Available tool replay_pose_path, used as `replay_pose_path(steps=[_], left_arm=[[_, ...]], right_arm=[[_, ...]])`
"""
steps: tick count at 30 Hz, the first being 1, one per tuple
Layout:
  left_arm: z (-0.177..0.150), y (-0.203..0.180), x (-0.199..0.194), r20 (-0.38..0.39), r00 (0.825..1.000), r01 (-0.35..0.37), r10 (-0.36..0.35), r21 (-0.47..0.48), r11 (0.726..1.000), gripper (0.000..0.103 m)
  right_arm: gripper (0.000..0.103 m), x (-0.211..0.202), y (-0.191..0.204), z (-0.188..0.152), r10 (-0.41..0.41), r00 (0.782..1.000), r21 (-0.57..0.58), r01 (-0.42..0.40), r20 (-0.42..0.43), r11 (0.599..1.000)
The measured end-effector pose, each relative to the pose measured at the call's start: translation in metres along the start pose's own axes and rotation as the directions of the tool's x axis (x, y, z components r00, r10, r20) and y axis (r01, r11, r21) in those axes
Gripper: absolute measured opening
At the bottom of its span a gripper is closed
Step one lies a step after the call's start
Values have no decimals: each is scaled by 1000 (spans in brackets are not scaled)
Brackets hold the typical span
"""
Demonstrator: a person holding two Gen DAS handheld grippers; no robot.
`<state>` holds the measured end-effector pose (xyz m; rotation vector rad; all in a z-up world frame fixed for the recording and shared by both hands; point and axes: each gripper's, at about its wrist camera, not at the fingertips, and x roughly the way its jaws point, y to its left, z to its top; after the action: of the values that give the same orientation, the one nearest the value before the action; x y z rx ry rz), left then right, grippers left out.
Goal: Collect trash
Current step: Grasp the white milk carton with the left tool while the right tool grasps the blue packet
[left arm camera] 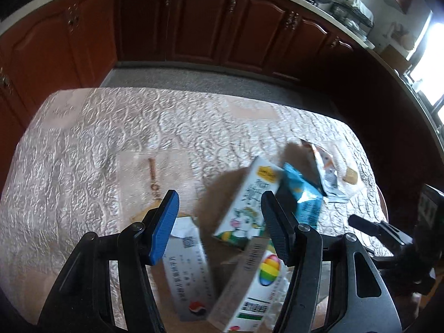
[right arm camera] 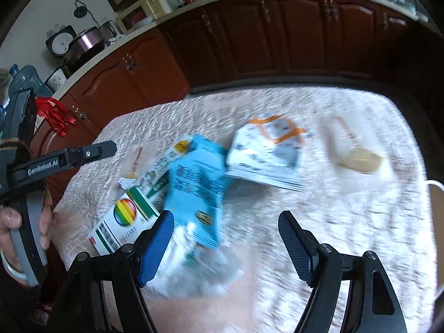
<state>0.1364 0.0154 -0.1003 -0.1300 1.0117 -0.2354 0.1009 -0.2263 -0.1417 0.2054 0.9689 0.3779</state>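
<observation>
- The trash lay in one loose heap on the tabletop (left arm camera: 105,127), which wore an embossed clear cover; places below are given from the rainbow-logo carton (left arm camera: 255,291), at the near edge of the heap.
- Left of that carton lay a grey-white flat box (left arm camera: 188,272), its long axis running toward the camera in the left wrist view, its torn flap at the far end.
- Behind the rainbow-logo carton a cartoon-printed milk carton (left arm camera: 247,202) lay tilted, its long axis pointing away and to the right.
- Right of and behind it sat a crumpled blue packet (left arm camera: 302,194), and farther right a white-and-orange wrapper (left arm camera: 324,163).
- Beyond the wrapper lay one small tan biscuit (left arm camera: 352,175), apart from the heap.
- Counted: three cartons or boxes, two packets, one biscuit; whether any carton held anything could not be told.
- The left gripper (left arm camera: 219,222) hovered over the heap, its fingers apart and pressing on nothing.
- The right gripper (right arm camera: 226,247) had its fingers apart too, with nothing clamped; the blue packet lay beneath them, blurred.
</observation>
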Motion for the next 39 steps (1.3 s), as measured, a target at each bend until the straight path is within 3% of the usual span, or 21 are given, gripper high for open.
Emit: replay_pose_path(steps=[10,12,13,17,20,27,31,32,33,39], left_arm=[[2,16,13,-35,999,19,-19,-11,1000,60],[3,12,19,-52,998,36,-37,-4,999,60],[4,9,22,-59,997,45,-45,3,999,60],[6,-12,36,-102,992,77,-69,72,994,61],[6,-29,51,-145,987,88,-70,122,989,69],[5,-60,90,-207,977,16,42,272,962,69],[6,-59,108,-243,968,-3,69,261,965,67],[8,-57,110,-240,969,-2,63,246,969,64],[8,-55,110,-238,970,0,59,238,971,55],[17,-42,87,-182,982,-3,42,209,978,54]], right_arm=[[80,63,13,25,78,994,85,-71,-74,994],[71,72,10,25,82,993,92,-73,-91,993],[52,74,7,24,85,992,99,-75,-96,992],[49,57,-1,20,74,996,79,-70,-41,994],[48,41,-12,20,57,998,84,-55,-25,995],[48,14,-34,19,63,998,111,-62,-2,992],[48,12,-33,16,73,997,98,-72,-9,993],[48,11,-34,14,76,997,96,-75,-10,993],[48,11,-32,13,81,997,89,-79,-11,993],[48,10,-23,13,75,997,63,-74,-6,995]])
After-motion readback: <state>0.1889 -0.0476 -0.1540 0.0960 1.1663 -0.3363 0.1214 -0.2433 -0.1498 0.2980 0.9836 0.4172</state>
